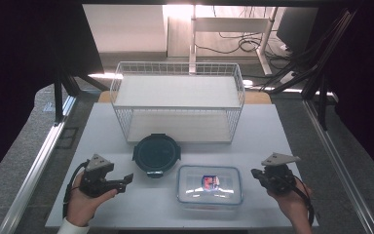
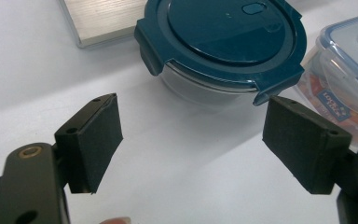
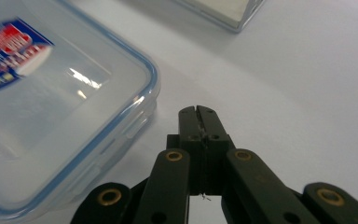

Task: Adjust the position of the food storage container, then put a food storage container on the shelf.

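Nearest the person, 2 hand-held tools rest low over the white surface (image 1: pixel 126 204). The left claw (image 1: pixel 124 182) has its jaws spread wide and empty; in the left gripper view they frame bare surface just short of the round container (image 2: pixel 223 46). The right claw (image 1: pixel 256 173) has its jaws pressed together on nothing, and in the right gripper view its tip lies just beside a corner of the rectangular container (image 3: pixel 51 116), apart from it.

Between the 2 claws sits that rectangular container (image 1: pixel 210 185), clear plastic with a blue-edged snap lid and a red-and-blue label. It probably handles as light, stiff and rather slippery on its flat lid; the side walls or a lid latch likely offer the surest hold.

Just behind it and to the left stands the round container (image 1: pixel 156 154), a clear bowl under a dark teal lid with 4 latch tabs. If the bowl is glass, as it appears, it would be heavier and fragile; a grasp across the rim below the lid seems safest.

Farthest back stands a 2-tier white wire rack (image 1: pixel 177 100), both shelves bare.
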The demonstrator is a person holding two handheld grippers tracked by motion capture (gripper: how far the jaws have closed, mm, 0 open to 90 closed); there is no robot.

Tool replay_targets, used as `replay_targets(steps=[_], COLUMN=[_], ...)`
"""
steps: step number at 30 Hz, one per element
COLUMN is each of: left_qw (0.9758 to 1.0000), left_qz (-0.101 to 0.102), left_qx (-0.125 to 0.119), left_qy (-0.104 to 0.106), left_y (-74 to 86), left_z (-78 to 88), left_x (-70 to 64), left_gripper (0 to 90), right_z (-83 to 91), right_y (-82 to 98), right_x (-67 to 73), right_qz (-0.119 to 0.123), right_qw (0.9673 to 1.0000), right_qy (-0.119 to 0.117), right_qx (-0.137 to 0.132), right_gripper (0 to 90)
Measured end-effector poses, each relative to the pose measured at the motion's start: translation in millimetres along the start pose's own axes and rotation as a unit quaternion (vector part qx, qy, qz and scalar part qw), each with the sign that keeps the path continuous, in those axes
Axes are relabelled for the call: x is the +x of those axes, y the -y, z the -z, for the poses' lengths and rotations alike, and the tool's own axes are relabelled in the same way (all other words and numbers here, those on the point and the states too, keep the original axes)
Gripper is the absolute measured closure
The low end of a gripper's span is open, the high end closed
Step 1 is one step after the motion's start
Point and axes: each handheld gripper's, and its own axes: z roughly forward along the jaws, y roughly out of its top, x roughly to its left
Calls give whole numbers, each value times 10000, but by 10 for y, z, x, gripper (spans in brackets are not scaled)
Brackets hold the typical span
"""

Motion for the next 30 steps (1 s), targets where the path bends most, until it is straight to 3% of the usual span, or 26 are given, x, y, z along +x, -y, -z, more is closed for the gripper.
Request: replay_targets(steps=[1, 2, 3, 4, 7, 8, 10, 12, 17, 24, 26, 30], left_qw=[10000, 10000, 10000, 10000, 9999, 9998, 9998, 9998, 9997, 9990, 9979, 9959], left_qz=[0, 10, 15, 11, -29, -42, -19, 49, 119, 153, 203, 355], left_qx=[0, -9, -15, -85, -120, -184, -209, -206, -174, -217, -173, -76], left_qy=[0, 24, 49, 36, -76, -106, -75, -3, 143, 352, 587, 832], left_y=[0, -3, -6, -12, -28, -45, -51, -59, -55, -103, -137, -182], left_z=[0, 2, 4, 17, 40, 70, 82, 103, 92, 88, 61, 5], left_x=[0, -8, -16, -41, -77, -110, -120, -136, -154, -364, -461, -555], left_gripper=[194, 194, 194, 193, 174, 170, 169, 161, 153, 106, 96, 89], right_z=[0, 41, 65, 93, 134, 145, 170, 196, 165, 166, 161, 134], right_y=[0, 21, 38, 66, 102, 108, 107, 98, 119, 143, 143, 136], right_x=[0, -13, -18, -21, -8, -3, 14, 44, 37, 9, 13, 47], right_qz=[0, -150, -353, -721, -1113, -1145, -1170, -1089, -1107, -1295, -1308, -1360], right_qw=[10000, 9998, 9989, 9960, 9903, 9891, 9882, 9895, 9893, 9853, 9848, 9829], right_qy=[0, -93, -195, -350, -602, -674, -694, -686, -717, -851, -902, -1042], right_qx=[0, -110, -226, -393, -581, -643, -697, -657, -628, -721, -707, -668], right_gripper=[887, 875, 781, 533, 327, 281, 250, 216, 197, 183, 181, 168])
